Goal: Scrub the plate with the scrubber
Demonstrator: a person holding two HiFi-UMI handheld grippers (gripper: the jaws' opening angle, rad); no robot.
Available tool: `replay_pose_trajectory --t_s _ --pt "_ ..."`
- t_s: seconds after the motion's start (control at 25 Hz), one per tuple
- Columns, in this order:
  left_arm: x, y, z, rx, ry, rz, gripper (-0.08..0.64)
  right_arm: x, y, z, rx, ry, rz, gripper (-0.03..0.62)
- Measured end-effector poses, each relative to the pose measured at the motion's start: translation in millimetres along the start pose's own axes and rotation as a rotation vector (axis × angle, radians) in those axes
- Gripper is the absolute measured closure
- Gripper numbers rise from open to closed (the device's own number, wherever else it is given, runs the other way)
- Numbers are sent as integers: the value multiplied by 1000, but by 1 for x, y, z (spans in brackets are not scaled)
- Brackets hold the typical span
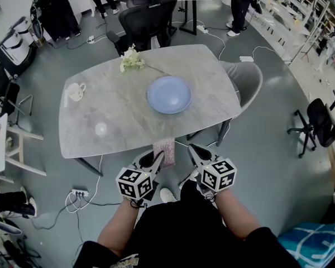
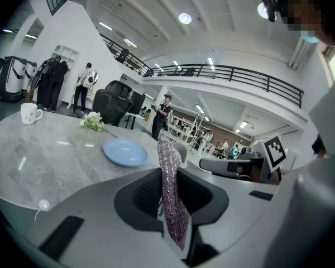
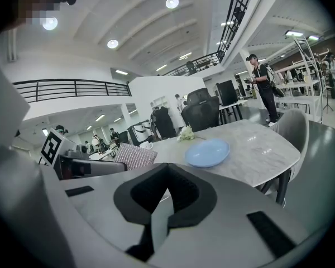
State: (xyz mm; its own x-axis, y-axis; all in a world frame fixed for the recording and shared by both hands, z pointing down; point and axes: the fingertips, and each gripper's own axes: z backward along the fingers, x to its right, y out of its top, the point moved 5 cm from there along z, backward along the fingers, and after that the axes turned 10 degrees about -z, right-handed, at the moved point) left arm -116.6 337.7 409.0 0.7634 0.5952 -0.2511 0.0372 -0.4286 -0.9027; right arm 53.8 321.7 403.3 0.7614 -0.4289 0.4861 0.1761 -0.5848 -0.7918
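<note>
The left gripper [image 1: 157, 161] is clamped on a sparkly pinkish scrubber [image 1: 164, 148], which it holds upright at the near edge of the grey desk [image 1: 123, 116]. The right gripper [image 1: 194, 152] is just beside it, closed with nothing between its jaws. The blue plate [image 1: 168, 94] sits mid-desk, apart from both grippers. Flowers [image 1: 132, 60] and a mug [image 1: 75, 91] lie farther off.

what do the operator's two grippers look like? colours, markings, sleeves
The left gripper and right gripper each carry a white cube with black square markers. Bodies grey, with a black recess around pale grey fingers. No cables show. The person wears black; forearms unsleeved.
</note>
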Motion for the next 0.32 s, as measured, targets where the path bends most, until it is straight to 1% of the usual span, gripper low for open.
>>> replay_pose_trajectory --t_s 0.32 --pt "5 -1 2 -6 2 -3 476 0 0 4 -5 5 2 580"
